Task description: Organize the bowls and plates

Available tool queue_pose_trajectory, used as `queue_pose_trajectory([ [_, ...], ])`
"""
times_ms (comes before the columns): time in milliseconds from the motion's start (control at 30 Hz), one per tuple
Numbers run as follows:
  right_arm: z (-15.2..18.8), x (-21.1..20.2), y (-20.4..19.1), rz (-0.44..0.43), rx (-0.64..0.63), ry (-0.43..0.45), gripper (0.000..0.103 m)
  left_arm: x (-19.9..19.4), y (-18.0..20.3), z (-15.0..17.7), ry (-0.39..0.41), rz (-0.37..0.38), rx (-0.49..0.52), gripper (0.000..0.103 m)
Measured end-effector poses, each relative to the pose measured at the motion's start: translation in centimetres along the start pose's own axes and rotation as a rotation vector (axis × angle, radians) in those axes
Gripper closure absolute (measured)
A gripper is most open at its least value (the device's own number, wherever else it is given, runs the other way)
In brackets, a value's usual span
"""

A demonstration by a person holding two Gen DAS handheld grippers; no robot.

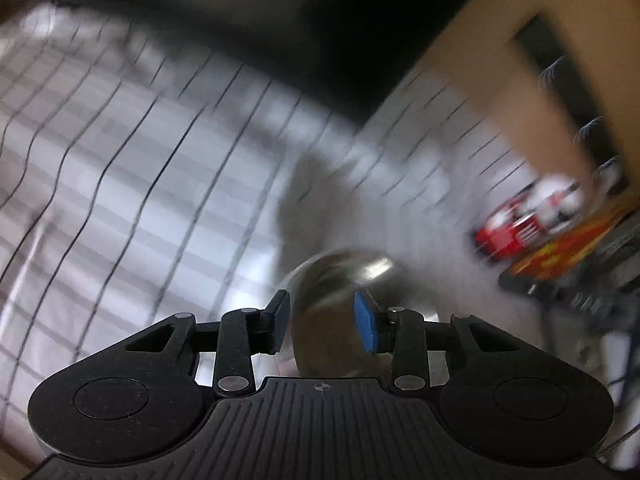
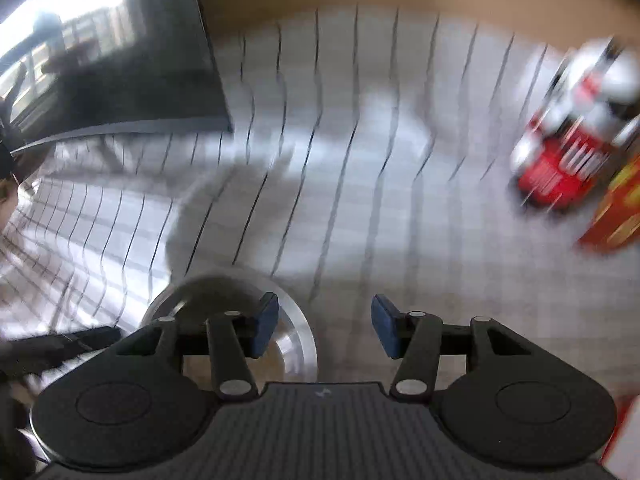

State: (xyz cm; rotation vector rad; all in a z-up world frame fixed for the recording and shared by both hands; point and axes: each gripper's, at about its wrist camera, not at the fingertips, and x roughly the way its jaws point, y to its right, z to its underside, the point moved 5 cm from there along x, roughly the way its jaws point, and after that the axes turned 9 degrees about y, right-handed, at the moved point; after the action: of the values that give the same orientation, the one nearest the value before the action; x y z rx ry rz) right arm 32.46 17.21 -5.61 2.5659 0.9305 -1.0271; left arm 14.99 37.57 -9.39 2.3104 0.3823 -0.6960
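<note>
Both views are motion-blurred. In the left wrist view a shiny steel bowl [image 1: 340, 280] sits on the white checked tablecloth [image 1: 140, 160], just ahead of and partly between my left gripper's [image 1: 322, 322] open fingers; the blue pads do not touch it. In the right wrist view the steel bowl [image 2: 292, 332] lies low at the left, behind the left finger [image 2: 264, 328] of my right gripper [image 2: 325, 326], which is open and empty over the cloth [image 2: 360, 200].
A red and white pack of cans [image 1: 516, 224] and a red-yellow box [image 1: 560, 256] stand at the right; they also show in the right wrist view [image 2: 568, 152]. A dark slab [image 2: 132, 60] lies at the far left. A tan wall [image 1: 520, 40] is behind.
</note>
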Motion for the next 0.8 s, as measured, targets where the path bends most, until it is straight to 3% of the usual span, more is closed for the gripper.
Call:
queue_pose_trajectory([
  [33,-0.2,-1.2,0.6,0.023,-0.027,0.055,0.048,-0.8,1.1,-0.4,0.030,0.038,0.001,0.065],
  [100,-0.4,-3.9,2.2,0.066,-0.047,0.159,0.035,-2.3,3.7,-0.9,0.082,0.097,0.010,0.084],
  [133,-0.2,-5.4,3.3,0.078,-0.044,0.200,0.033,-2.9,5.3,-1.0,0.104,0.115,0.030,0.085],
  [200,0.5,-6.9,4.9,0.045,-0.050,0.204,0.032,-3.5,8.7,-0.4,0.120,0.151,0.106,0.085],
  [300,2.8,-7.9,7.6,-0.038,-0.023,0.174,0.032,-2.6,13.7,2.5,0.024,0.184,0.209,0.085],
  [433,7.4,-6.7,11.4,-0.085,0.032,0.107,0.033,0.0,17.8,7.4,-0.107,0.062,0.371,0.086],
  [533,10.4,-5.0,13.4,-0.127,0.065,0.069,0.044,1.0,19.1,9.5,-0.139,-0.046,0.428,0.086],
  [700,11.6,-4.3,14.0,-0.216,0.108,0.066,0.050,1.2,18.7,11.1,-0.161,-0.172,0.438,0.086],
  [800,11.4,-3.6,13.9,-0.227,0.069,0.070,0.050,1.6,18.5,11.5,-0.179,-0.167,0.355,0.086],
])
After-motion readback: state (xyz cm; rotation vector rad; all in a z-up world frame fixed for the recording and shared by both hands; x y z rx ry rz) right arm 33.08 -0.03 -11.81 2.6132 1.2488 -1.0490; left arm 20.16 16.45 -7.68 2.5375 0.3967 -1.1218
